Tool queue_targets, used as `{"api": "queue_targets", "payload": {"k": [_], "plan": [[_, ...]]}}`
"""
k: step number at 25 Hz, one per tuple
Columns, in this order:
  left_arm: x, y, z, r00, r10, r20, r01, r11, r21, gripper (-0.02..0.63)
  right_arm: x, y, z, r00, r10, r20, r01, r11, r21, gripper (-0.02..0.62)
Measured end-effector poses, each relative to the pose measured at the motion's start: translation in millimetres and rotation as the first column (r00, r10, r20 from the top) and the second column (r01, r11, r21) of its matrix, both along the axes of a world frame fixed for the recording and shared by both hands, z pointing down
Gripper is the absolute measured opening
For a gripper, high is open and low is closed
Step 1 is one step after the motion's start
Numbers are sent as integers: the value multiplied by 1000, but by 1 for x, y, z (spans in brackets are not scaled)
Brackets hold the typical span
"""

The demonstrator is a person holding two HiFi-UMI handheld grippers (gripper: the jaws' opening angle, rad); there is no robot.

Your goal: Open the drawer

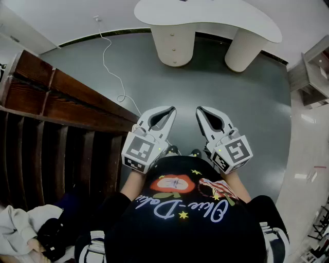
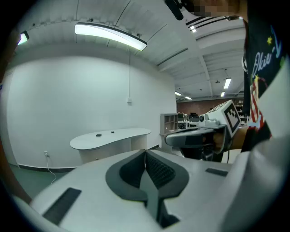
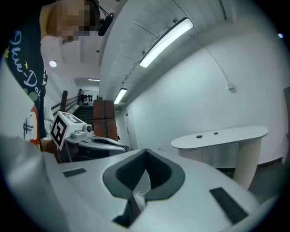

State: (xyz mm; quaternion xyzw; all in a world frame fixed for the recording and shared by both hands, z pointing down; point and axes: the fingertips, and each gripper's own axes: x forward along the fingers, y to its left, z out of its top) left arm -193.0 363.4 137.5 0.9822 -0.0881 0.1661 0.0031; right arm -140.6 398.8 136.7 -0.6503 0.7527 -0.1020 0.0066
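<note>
A white curved desk (image 1: 205, 15) stands across the grey floor, and its rounded pedestal (image 1: 174, 47) carries drawers with small knobs. The desk also shows far off in the left gripper view (image 2: 111, 135) and in the right gripper view (image 3: 222, 135). I hold both grippers close to my body, side by side and well short of the desk. My left gripper (image 1: 168, 109) is shut with nothing between its pads (image 2: 145, 152). My right gripper (image 1: 201, 109) is shut and empty as well (image 3: 145, 151). Each gripper appears in the other's view: the right (image 2: 199, 136), the left (image 3: 86, 138).
A dark wooden stair rail (image 1: 61, 97) runs along the left. A white cable (image 1: 115, 77) trails over the floor (image 1: 241, 102) from the wall. A second rounded desk leg (image 1: 242, 51) stands right of the pedestal. Grey shelving (image 1: 313, 72) sits at the right edge.
</note>
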Motion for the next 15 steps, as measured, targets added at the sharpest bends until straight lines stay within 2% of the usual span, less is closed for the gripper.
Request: {"api": "queue_targets", "payload": {"k": [4, 15], "plan": [[7, 6, -1, 1000, 2, -5, -2, 1000, 5, 6, 6, 6, 1, 1000, -1, -3, 1, 1000, 8, 0], [39, 31, 2, 1000, 26, -17, -26, 1000, 5, 5, 41, 37, 1, 997, 47, 65, -51, 996, 66, 0]]}}
